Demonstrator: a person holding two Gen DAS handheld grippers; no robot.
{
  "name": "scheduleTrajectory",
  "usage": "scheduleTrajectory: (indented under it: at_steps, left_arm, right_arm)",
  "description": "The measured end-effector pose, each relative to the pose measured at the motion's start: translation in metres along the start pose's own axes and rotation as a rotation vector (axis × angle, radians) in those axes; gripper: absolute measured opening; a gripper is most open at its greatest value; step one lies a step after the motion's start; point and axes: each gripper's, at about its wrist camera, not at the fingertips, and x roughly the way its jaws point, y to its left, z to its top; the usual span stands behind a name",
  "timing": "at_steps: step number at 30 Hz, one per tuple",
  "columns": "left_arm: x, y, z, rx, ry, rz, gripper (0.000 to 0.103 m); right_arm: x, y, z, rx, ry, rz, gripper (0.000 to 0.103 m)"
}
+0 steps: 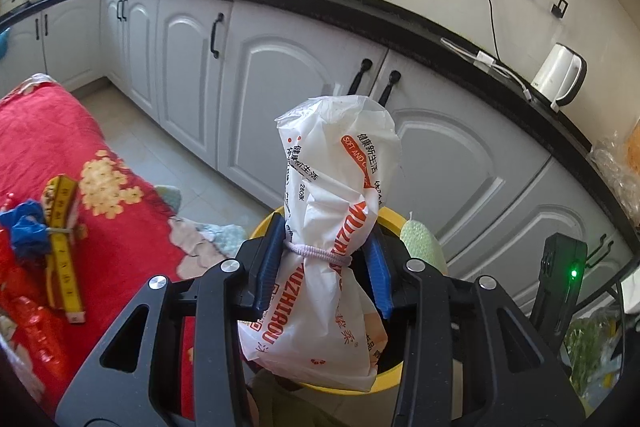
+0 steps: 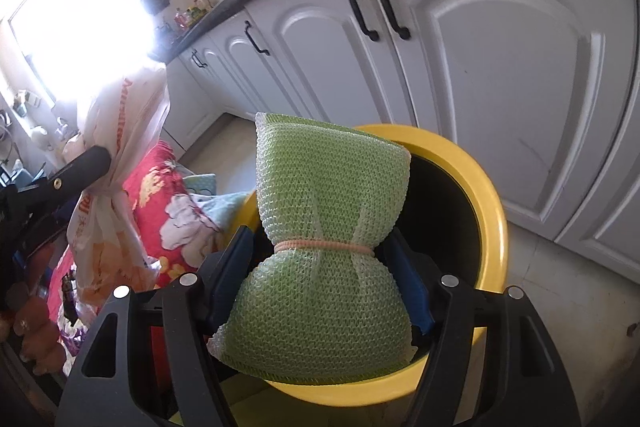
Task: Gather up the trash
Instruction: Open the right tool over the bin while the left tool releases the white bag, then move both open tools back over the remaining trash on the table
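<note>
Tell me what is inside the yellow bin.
The yellow bin shows only a dark interior. The green bubble wrap bundle in the right gripper and the white plastic bag in the left gripper cover most of its opening, so contents cannot be seen.

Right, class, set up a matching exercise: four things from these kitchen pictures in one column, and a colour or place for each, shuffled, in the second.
Things:
1. plastic bag
2. mesh bundle
3. bin
4. kettle

Descriptions:
A. on the dark worktop
B. green, tied with a band, in the right gripper
C. yellow rim, on the floor by the cabinets
D. white with orange print, in the left gripper

Pairs: 1-D, 2-B, 3-C, 4-A
</note>
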Motion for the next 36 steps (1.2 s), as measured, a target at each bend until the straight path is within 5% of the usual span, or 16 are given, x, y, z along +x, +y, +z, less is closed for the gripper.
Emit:
scheduleTrajectory:
  at_steps: [12,20,36]
  left_arm:
    - [0.028,-0.011,0.007,-0.007,0.035,-0.014,0.033]
    - [0.026,-0.004,0.011,-0.053,0.022,-0.016,0.071]
    - [-0.02,0.02,0.002,-0.098,-0.039,0.051,0.092]
  right_arm:
    - [0.002,-0.018,-0.002,0.041,0.014,-0.006,0.068]
    - [0.002,-0.019,-0.002,0.047,0.021,-0.011,0.078]
    - [-0.021,-0.012,0.005,0.037,-0.06,-0.051,0.083]
